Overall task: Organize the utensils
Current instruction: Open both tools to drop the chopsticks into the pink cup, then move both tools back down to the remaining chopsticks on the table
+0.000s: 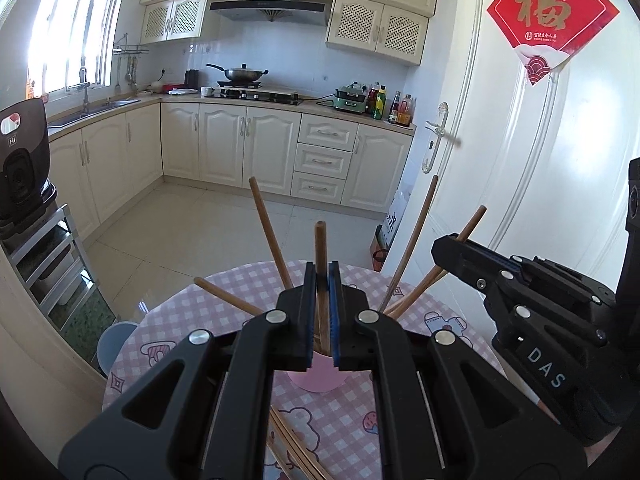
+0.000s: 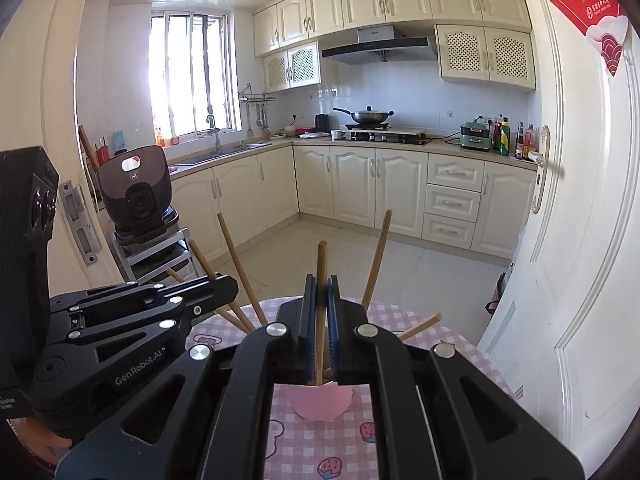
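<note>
Cream kitchen cabinets fill the background beyond a pink-checked counter. Left hand-held gripper is clamped narrow on an upright wooden chopstick, and right hand-held gripper pinches another chopstick, both standing in the pink cup just beneath the pads. More chopsticks fan out of the cup, and loose chopsticks lie on the near counter.

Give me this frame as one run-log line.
left hand-held gripper: shut on chopstick | right hand-held gripper: shut on chopstick | both over pink cup | loose chopsticks on table
</note>
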Demonstrator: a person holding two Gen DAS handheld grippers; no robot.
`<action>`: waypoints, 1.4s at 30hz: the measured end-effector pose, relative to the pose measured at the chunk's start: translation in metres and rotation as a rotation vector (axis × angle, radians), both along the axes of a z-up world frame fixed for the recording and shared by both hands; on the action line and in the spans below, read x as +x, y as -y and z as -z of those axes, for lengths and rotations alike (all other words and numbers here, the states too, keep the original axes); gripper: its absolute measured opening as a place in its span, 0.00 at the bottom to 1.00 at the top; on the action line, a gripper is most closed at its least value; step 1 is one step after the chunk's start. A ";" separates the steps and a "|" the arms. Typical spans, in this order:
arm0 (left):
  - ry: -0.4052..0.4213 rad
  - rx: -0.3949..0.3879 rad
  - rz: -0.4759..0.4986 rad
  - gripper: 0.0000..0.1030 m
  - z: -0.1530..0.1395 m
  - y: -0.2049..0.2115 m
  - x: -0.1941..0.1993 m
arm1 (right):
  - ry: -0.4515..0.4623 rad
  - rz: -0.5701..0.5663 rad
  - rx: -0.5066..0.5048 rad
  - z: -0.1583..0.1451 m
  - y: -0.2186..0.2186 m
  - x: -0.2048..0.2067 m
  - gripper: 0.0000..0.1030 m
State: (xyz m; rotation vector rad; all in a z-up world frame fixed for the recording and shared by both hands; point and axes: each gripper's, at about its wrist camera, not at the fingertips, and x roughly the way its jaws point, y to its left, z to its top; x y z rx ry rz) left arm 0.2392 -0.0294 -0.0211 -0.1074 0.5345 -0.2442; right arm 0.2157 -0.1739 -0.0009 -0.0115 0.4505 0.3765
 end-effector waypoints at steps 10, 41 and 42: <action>-0.049 0.007 -0.006 0.50 0.006 -0.003 -0.002 | -0.041 0.020 -0.007 0.019 0.001 0.007 0.04; -0.039 -0.008 -0.102 0.71 0.027 -0.048 -0.088 | -0.056 -0.025 0.066 0.037 -0.001 -0.061 0.37; -0.050 -0.013 -0.106 0.71 0.031 -0.051 -0.091 | -0.062 -0.027 0.066 0.040 -0.002 -0.063 0.37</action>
